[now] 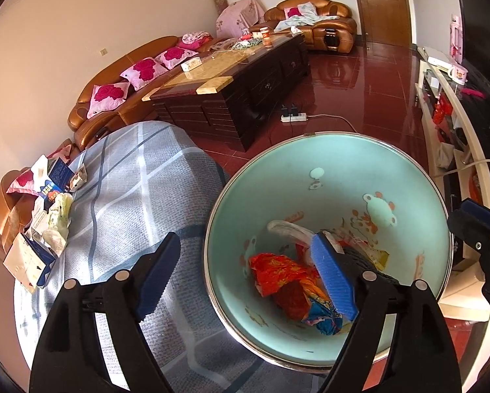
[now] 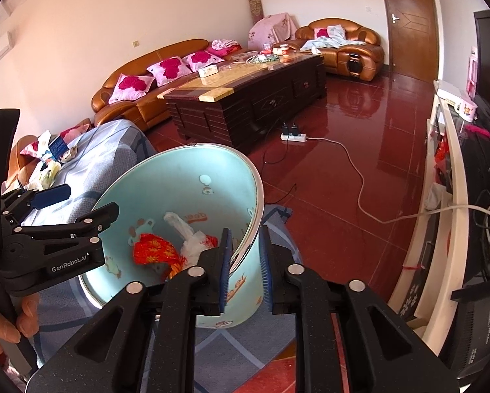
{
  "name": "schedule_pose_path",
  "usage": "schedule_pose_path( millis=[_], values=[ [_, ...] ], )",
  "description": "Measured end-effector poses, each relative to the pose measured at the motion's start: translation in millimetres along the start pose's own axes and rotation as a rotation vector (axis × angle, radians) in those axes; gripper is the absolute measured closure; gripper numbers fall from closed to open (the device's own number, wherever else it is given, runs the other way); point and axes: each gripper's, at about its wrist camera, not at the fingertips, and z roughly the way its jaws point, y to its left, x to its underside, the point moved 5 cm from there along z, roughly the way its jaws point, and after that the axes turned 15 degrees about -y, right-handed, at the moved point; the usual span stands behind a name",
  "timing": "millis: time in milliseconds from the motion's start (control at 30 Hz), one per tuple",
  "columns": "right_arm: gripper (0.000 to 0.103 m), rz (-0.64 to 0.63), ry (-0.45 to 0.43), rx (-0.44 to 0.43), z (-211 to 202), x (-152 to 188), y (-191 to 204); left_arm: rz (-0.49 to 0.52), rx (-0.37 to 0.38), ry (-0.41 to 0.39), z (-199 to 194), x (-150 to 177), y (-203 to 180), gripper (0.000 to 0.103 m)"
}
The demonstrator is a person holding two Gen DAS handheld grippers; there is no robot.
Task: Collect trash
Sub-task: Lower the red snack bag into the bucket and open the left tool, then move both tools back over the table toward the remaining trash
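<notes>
A pale teal bin [image 1: 343, 170] [image 2: 186, 177] with cartoon prints leans tilted against a seat under a grey plaid cover [image 1: 130, 177]. Inside lie a red-orange wrapper [image 1: 277, 271] [image 2: 153, 249], a white plastic bag [image 1: 287, 227] [image 2: 189, 239] and a blue wrapper [image 1: 323, 321]. My left gripper [image 1: 245, 239] [image 2: 84, 201] stands wide open over the bin's mouth, holding nothing; one pad hangs over the trash, the other over the cover. My right gripper [image 2: 245, 245] straddles the bin's near rim, its blue pads a little apart from the wall.
More litter, a pale bag and small boxes [image 1: 55, 209] [image 2: 48, 163], lies at the cover's far left. A dark coffee table [image 1: 238, 91], tan sofas, a power strip with cable [image 1: 294, 117] on the red floor, and a white TV stand [image 1: 458, 124] surround the spot. A hand [image 2: 2, 324] grips the left handle.
</notes>
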Motion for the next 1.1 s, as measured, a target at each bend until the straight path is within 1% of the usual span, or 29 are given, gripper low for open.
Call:
schedule_pose_path(
  millis=[67,100,133,167,200,233,300,333,400,533,700,900,1100],
  values=[
    [0.077,0.008,-0.003,-0.006,0.1,-0.3,2.5,-0.002,-0.001,0.004,-0.2,0.4,0.0,0.022],
    [0.073,0.010,-0.004,-0.008,0.4,-0.5,3.5,-0.004,0.001,0.008,-0.3,0.9,0.5,0.022],
    [0.065,0.012,-0.005,-0.010,0.4,-0.1,5.1,-0.008,0.004,0.012,-0.7,1.5,1.1,0.022],
    [0.060,0.013,-0.007,-0.008,0.5,-0.5,5.6,-0.012,0.008,0.014,-1.5,1.8,1.5,0.020],
    [0.051,0.014,-0.012,-0.003,0.1,-0.6,6.1,-0.018,0.014,0.016,-2.7,2.2,2.4,0.016],
    [0.047,0.015,-0.016,0.002,-0.5,-0.8,6.4,-0.024,0.015,0.016,-3.1,2.4,3.2,0.013],
    [0.043,0.021,-0.019,0.009,-1.2,-1.4,5.2,-0.032,0.004,0.014,-6.2,3.0,6.5,0.008],
    [0.040,0.030,-0.021,0.014,-2.2,-1.3,4.0,-0.029,-0.002,0.012,-8.0,3.4,6.8,0.008],
    [0.037,0.044,-0.024,0.020,-4.0,-1.1,1.7,-0.021,0.000,0.006,-11.6,4.5,5.3,0.007],
    [0.037,0.052,-0.021,0.026,-8.3,1.3,1.6,-0.010,0.013,-0.002,-20.3,11.4,5.7,0.007],
    [0.037,0.048,-0.033,0.031,-15.6,-0.2,3.9,-0.027,0.017,0.004,-29.0,18.1,14.1,0.007],
    [0.037,0.024,-0.031,0.028,-21.3,1.3,15.1,-0.040,0.000,0.003,-38.0,28.5,30.2,0.007],
    [0.036,-0.001,-0.027,0.010,-27.6,3.3,30.8,-0.059,0.005,0.002,-50.4,42.4,48.4,0.007]
  ],
)
